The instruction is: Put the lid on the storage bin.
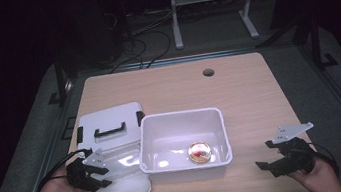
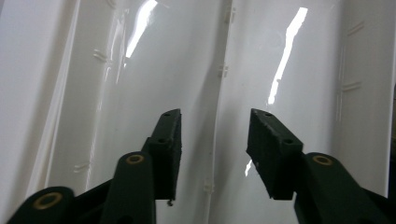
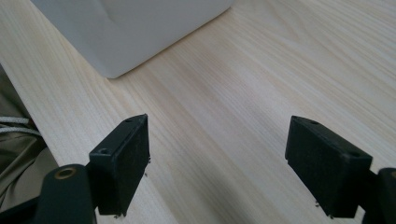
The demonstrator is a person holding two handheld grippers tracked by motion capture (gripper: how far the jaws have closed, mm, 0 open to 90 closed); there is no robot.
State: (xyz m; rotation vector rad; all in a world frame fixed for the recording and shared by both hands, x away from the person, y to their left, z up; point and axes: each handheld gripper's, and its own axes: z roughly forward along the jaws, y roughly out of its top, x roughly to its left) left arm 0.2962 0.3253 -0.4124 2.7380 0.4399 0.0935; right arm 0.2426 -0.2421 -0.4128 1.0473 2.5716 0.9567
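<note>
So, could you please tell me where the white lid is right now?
In the high view, the lid lies flat on the table's left side, against the bin, under the left gripper.

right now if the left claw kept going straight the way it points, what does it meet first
Most likely the white lid just ahead. The left claw points at its glossy surface, jaws partly open with nothing between them. How near it is cannot be told.

Dim room, table [image 1: 238, 86] lit from above. Streaks of glare on the glossy white lid [image 2: 196, 70]; wood grain sharp, black jaws slightly soft.
</note>
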